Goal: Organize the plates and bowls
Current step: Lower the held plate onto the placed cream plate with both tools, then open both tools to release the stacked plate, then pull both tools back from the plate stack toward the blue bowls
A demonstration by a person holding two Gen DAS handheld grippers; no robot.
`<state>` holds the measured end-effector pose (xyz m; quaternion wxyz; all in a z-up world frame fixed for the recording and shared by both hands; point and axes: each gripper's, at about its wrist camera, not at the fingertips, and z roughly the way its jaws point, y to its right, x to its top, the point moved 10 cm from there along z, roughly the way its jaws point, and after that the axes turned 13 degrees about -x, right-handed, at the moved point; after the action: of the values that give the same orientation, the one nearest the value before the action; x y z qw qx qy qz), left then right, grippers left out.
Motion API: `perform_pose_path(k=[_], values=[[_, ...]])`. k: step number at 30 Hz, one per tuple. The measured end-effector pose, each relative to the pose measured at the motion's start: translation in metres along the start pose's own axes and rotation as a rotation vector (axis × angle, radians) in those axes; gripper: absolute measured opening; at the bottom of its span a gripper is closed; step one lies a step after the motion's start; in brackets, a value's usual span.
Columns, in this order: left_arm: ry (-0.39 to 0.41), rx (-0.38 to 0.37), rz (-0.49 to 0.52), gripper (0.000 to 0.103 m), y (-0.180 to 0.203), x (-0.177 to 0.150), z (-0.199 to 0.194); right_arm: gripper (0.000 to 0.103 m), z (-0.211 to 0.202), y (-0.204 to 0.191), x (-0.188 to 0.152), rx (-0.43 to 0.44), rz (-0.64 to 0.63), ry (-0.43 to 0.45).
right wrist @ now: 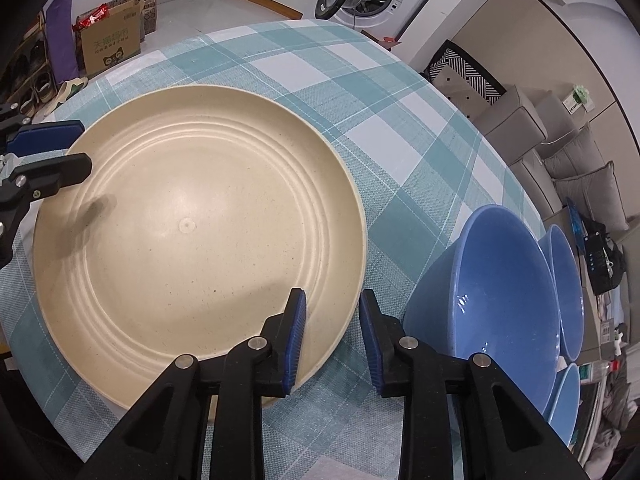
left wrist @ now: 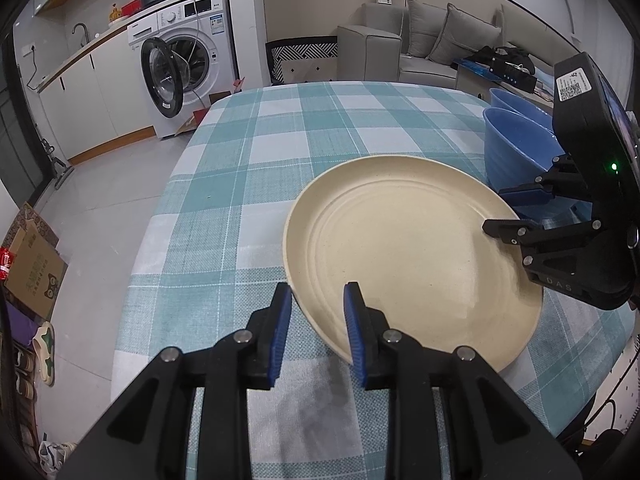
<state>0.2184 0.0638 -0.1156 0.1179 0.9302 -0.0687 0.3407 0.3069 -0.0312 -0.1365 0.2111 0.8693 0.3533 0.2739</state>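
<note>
The desk (left wrist: 248,168), covered in teal check cloth, carried a cream plate (left wrist: 400,240) beside stacked blue bowls (right wrist: 500,280). The left gripper (left wrist: 318,332) and right gripper (right wrist: 332,336) were each held at opposite plate rims, jaws parted astride the edge, not clamped.

Bright, even indoor light; soft shadows, sharp focus, fisheye-warped dark edges.
</note>
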Motion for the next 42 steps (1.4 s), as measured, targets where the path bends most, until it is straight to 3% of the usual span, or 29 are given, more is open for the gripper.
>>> perform_pose_path(k=[4,6,8,9,21,29,32,36,39,42], values=[[0.003,-0.012,-0.012,0.026,0.0,0.001,-0.001,0.036,-0.001,-0.001,0.001,0.029,0.015,0.005],[0.01,-0.014,-0.009,0.028,0.0,0.003,-0.003,0.044,-0.003,-0.001,0.003,0.045,0.022,0.012],[0.021,-0.019,-0.008,0.045,0.001,0.005,-0.006,0.048,-0.005,-0.001,0.004,0.054,0.03,0.02],[0.028,-0.02,-0.005,0.047,0.002,0.007,-0.007,0.05,-0.007,0.0,0.004,0.056,0.033,0.024],[0.049,-0.014,0.032,0.054,0.01,0.022,-0.012,0.081,-0.039,0.017,0.012,0.115,0.143,0.11],[0.057,-0.015,0.055,0.061,0.02,0.032,-0.012,0.095,-0.054,0.036,0.009,0.144,0.23,0.135],[0.074,-0.018,0.055,0.077,0.024,0.038,-0.014,0.097,-0.061,0.046,0.006,0.149,0.262,0.147],[0.093,-0.037,0.065,0.078,0.034,0.048,-0.017,0.098,-0.075,0.062,0.002,0.164,0.308,0.169],[0.108,-0.042,0.082,0.091,0.043,0.055,-0.018,0.101,-0.085,0.077,-0.003,0.167,0.347,0.184],[0.123,-0.067,0.106,0.093,0.057,0.065,-0.022,0.102,-0.093,0.095,-0.009,0.174,0.397,0.195]])
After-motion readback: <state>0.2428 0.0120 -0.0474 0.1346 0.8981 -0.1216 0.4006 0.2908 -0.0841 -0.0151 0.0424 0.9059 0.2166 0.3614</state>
